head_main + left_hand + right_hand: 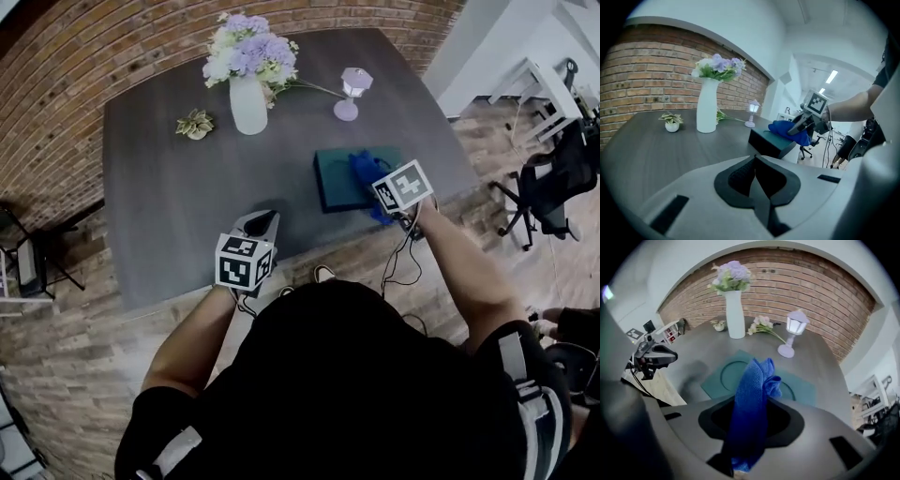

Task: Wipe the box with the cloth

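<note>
**Blue cloth clamped over a teal box on a dark table**

Seen from the head view, a person leans over a dark grey table (169,187) with 2 hand-held grippers. The right gripper (382,199), at centre right of the frame, is clenched on a blue cloth (366,169). In the right gripper view the cloth (750,394) runs up between the jaws, and its bunched end lies over the top of the box (723,376). The box (333,178) is flat and dark teal and sits near the table's right edge. The left gripper (261,223) is at the lower centre, above the table's near edge and well apart from the box. Its jaws are pressed together with nothing between them. At the top of the frame stand a white vase (248,105) of pale flowers, a small potted plant (195,124) and a small lamp (354,92).
</note>
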Action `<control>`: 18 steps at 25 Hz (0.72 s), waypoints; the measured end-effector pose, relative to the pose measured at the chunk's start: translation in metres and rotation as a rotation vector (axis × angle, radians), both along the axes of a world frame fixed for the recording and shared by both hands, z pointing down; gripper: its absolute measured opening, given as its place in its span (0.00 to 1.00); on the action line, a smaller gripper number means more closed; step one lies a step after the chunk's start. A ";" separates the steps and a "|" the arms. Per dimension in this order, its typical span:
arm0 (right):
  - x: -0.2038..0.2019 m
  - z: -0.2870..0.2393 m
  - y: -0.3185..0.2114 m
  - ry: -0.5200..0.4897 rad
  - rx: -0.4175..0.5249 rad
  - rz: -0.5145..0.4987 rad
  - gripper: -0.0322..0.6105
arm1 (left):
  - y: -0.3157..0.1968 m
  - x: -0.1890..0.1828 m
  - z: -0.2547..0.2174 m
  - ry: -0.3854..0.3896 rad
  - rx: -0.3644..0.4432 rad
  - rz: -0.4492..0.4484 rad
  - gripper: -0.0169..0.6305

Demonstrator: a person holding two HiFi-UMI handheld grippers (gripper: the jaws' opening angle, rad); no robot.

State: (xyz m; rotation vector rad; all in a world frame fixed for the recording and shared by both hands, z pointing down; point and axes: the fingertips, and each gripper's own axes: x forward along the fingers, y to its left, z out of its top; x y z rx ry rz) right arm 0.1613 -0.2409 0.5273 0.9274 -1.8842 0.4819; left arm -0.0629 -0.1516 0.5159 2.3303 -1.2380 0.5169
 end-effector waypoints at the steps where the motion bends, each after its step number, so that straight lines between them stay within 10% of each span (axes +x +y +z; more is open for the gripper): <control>1: -0.024 0.000 0.006 -0.004 0.002 -0.048 0.27 | 0.003 -0.010 0.000 -0.002 0.000 -0.020 0.04; 10: -0.205 -0.002 0.098 -0.230 -0.098 -0.413 0.27 | 0.030 -0.071 0.011 -0.011 -0.026 -0.117 0.04; 18: -0.136 -0.020 0.051 -0.246 0.098 -0.141 0.27 | 0.018 -0.059 0.016 -0.001 -0.025 -0.042 0.04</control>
